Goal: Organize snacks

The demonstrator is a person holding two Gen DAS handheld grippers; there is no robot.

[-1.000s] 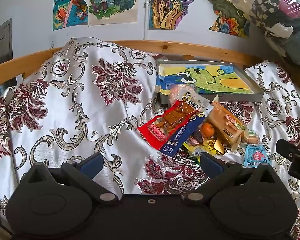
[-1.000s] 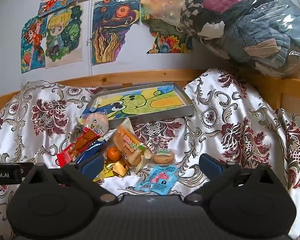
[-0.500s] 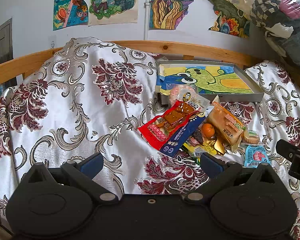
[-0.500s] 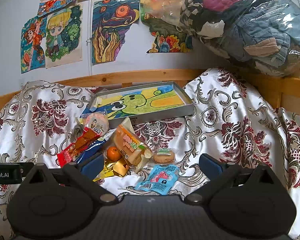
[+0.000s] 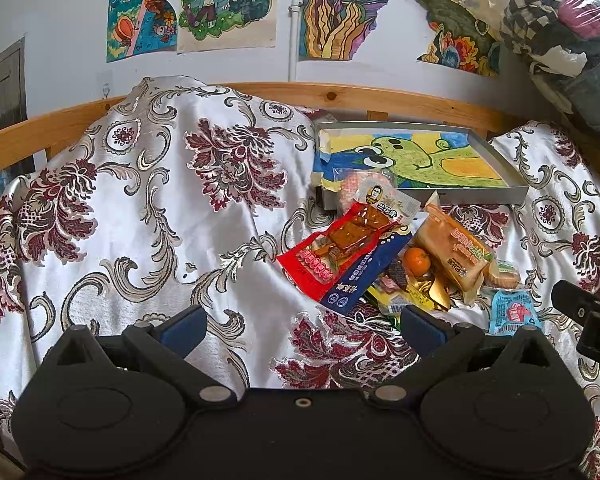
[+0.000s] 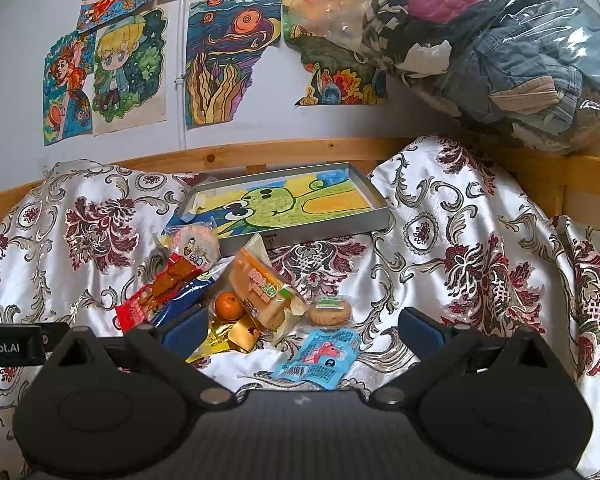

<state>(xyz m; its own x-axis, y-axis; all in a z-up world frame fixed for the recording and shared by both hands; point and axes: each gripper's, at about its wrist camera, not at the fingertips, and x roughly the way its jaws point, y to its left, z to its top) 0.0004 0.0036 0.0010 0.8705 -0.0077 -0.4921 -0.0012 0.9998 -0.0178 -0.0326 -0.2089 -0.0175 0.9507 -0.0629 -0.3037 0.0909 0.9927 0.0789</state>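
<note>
My left gripper (image 5: 300, 326) and right gripper (image 6: 300, 326) both gape, empty. The snack pile (image 6: 236, 296) sits before the tray (image 6: 374, 196); its red packet (image 5: 336, 248), glossy, slants toward the tray.

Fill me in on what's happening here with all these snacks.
A person holds a hand-held gripper in each hand over a bed spread with a patterned cloth. Both the left hand-held gripper and the right hand-held gripper are open and hold nothing. A pile of snacks lies loose on the cloth: a red packet, an orange bread pack, a small orange, a light blue packet. The shallow grey tray behind them holds only a drawing; nothing is sorted yet.
</note>
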